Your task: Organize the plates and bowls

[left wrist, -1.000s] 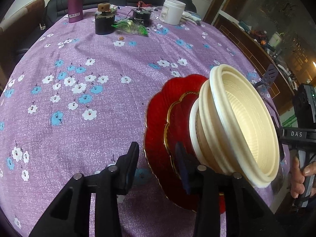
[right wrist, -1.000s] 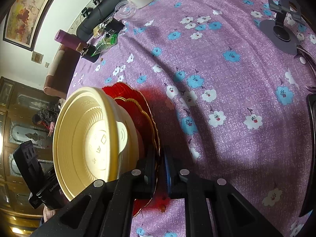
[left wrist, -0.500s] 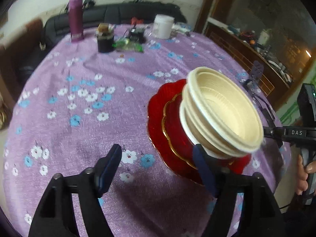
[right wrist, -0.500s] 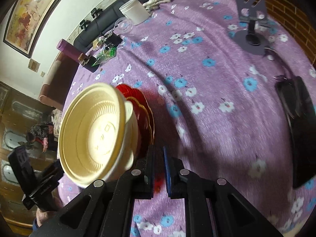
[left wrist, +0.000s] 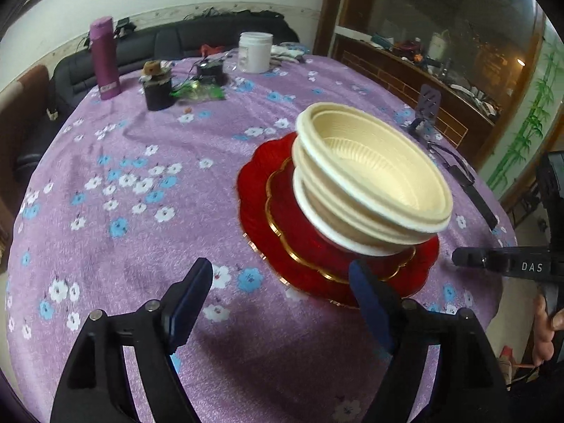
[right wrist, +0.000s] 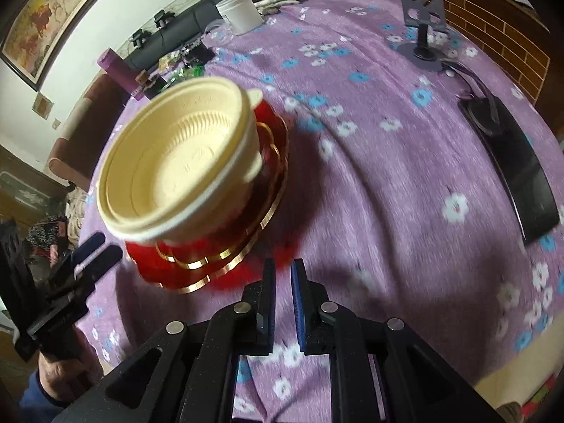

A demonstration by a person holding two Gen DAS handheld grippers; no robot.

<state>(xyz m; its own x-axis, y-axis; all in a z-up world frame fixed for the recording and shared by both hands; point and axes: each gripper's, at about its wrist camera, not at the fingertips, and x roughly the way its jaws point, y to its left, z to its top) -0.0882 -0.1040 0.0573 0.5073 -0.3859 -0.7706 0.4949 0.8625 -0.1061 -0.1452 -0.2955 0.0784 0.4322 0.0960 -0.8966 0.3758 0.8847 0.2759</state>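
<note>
Both empty: left hand-held gripper [left wrist: 282, 299] wide, right hand-held gripper [right wrist: 283, 275] narrow (bowls [left wrist: 373, 183] stacked).

Cream bowls [right wrist: 176, 162] are sitting stacked on red gold-rimmed plates [right wrist: 243, 232] at ten o'clock on a purple floral tablecloth [right wrist: 387, 183]. The right gripper [right wrist: 282, 282], nearly closed, is pointing from six o'clock, holding nothing.

Your round table [left wrist: 105, 246], purple floral cloth. Directly on it: red plates [left wrist: 282, 218] stacked near your edge, carrying cream bowls [left wrist: 370, 176]. Far side: purple bottle [left wrist: 104, 58], dark jar [left wrist: 158, 88], green wrapper [left wrist: 197, 92], white tub [left wrist: 254, 53]. Rt side: phone stand [right wrist: 423, 17], black flat item [right wrist: 518, 172], can't tell what
</note>
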